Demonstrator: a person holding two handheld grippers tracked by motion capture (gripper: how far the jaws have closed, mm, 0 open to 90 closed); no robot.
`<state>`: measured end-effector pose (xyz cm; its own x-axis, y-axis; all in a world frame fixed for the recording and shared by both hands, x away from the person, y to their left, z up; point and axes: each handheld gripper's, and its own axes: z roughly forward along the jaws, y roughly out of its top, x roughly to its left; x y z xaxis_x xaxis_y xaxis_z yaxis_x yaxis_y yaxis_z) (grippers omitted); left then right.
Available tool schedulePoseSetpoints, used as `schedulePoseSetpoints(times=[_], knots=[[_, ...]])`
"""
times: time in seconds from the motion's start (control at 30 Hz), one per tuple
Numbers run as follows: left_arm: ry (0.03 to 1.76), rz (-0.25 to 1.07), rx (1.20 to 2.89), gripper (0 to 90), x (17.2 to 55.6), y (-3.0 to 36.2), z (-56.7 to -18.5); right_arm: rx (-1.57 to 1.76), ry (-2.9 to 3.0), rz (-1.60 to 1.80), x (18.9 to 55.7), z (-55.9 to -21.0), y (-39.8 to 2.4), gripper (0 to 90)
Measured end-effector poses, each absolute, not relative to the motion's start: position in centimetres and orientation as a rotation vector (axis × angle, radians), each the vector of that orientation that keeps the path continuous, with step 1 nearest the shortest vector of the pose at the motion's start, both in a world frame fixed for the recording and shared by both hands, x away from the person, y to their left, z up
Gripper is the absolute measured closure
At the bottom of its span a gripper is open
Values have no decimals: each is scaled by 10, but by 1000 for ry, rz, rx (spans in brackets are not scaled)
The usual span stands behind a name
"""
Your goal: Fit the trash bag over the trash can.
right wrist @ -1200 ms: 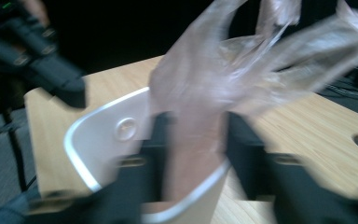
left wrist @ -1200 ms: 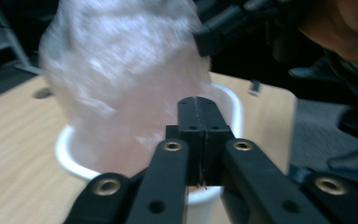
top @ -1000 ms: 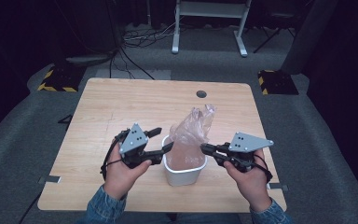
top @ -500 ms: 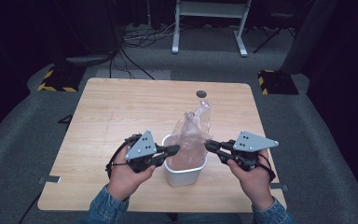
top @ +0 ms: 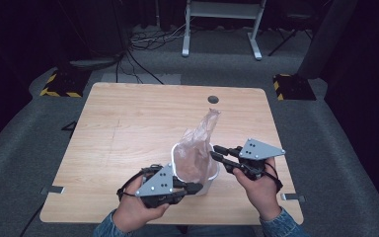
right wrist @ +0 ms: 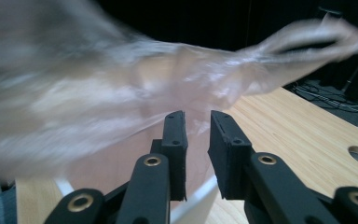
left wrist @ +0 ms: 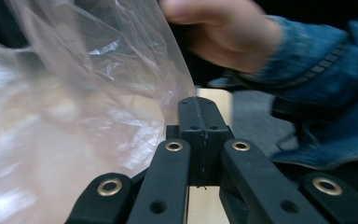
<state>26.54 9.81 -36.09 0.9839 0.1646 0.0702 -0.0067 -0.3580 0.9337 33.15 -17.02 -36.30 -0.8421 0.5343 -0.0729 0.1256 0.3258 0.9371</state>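
A small white bin (top: 208, 184) stands near the table's front edge with a clear plastic bag (top: 197, 148) in it, the bag's top rising toward the far side. My left gripper (top: 197, 188) lies low at the bin's near-left side. In the left gripper view its jaws (left wrist: 199, 109) are pressed together, and the taut edge of the bag (left wrist: 98, 93) runs down into their tips. My right gripper (top: 216, 152) is at the bin's right rim. In the right gripper view it stands open (right wrist: 198, 123), with blurred bag film (right wrist: 121, 84) just beyond the gap.
The wooden table (top: 128, 128) has a round hole (top: 213, 99) at its far middle. A white table frame (top: 222, 19) and cables lie on the dark floor beyond. A denim sleeve (left wrist: 326, 93) of the other arm shows in the left gripper view.
My left gripper has dropped from the bin's left rim to its near side, toward the person. The bag has shifted with it. The right gripper has stayed near the right rim.
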Motion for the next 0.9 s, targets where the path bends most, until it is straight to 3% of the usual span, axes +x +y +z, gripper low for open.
schedulePoseSetpoints(times=[0.1,0.27,0.57,0.67,0.73,0.83,0.9], knots=[[79,178,1953,900,264,95,-362,581,2248,1533,332,-365,-167,707],[213,216,1905,900,276,107,-364,662,2185,1623,333,-361,-177,532],[266,275,1957,900,280,106,-369,490,2149,1679,316,-333,-185,380],[261,249,1989,900,281,103,-370,384,2179,1663,310,-330,-176,368],[257,248,2003,891,281,102,-368,350,2248,1602,311,-335,-168,416],[311,243,1887,658,283,115,-352,336,2324,1576,314,-347,-161,439],[365,238,1811,645,288,128,-344,339,2342,1579,314,-352,-161,458]])
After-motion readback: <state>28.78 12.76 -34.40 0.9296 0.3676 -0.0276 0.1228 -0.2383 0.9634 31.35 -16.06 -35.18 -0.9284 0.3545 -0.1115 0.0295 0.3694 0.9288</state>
